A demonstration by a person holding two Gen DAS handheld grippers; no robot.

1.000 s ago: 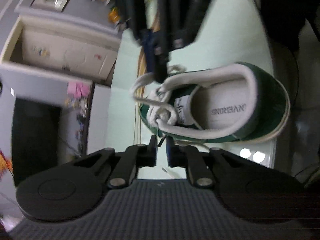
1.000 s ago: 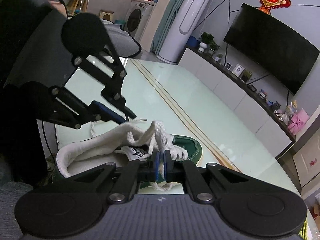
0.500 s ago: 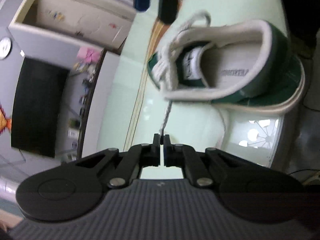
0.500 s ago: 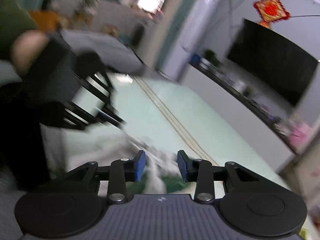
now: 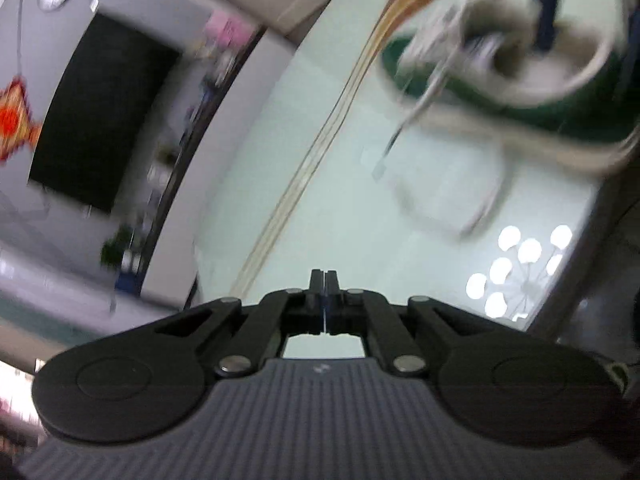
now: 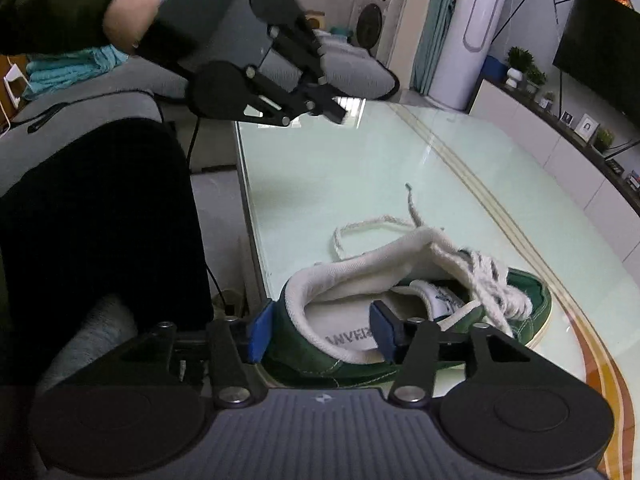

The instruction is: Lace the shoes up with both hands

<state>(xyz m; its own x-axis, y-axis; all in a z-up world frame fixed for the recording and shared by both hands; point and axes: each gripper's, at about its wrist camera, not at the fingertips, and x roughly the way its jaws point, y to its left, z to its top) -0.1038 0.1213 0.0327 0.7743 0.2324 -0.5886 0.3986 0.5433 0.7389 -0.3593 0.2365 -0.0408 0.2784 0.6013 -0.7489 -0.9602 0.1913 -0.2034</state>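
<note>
**Green sneaker at the table's near edge, one lace end lying free**

Green canvas and a white padded collar mark the low-top sneaker [image 6: 420,320], which sits in the lower middle of the right wrist view, heel toward the camera, on the pale glass table [image 6: 340,168]. The right gripper [image 6: 320,332] has its blue-padded fingers [image 6: 256,334] spread wide, one outside the heel and one over the insole, gripping nothing. The white laces [image 6: 484,276] are bunched loosely over the tongue, and one free lace end [image 6: 412,208] trails away across the glass beyond the shoe.

The left gripper [image 6: 334,110] hangs in the upper left of that view, well above the table and well apart from the shoe, held by a person's hand [image 6: 128,16]. In its own blurred wrist view its fingers [image 5: 318,284] are pressed together, and I can see nothing between them; the lace end lies apart on the glass.

To do this step well, I would steady the shoe first: close the right fingers on the heel collar so it cannot slide on the slick glass. Then bring the left gripper down to the free end and pinch it near the tip, where it is stiff enough to thread, pulling gently so the bunch over the tongue does not tangle.
</note>
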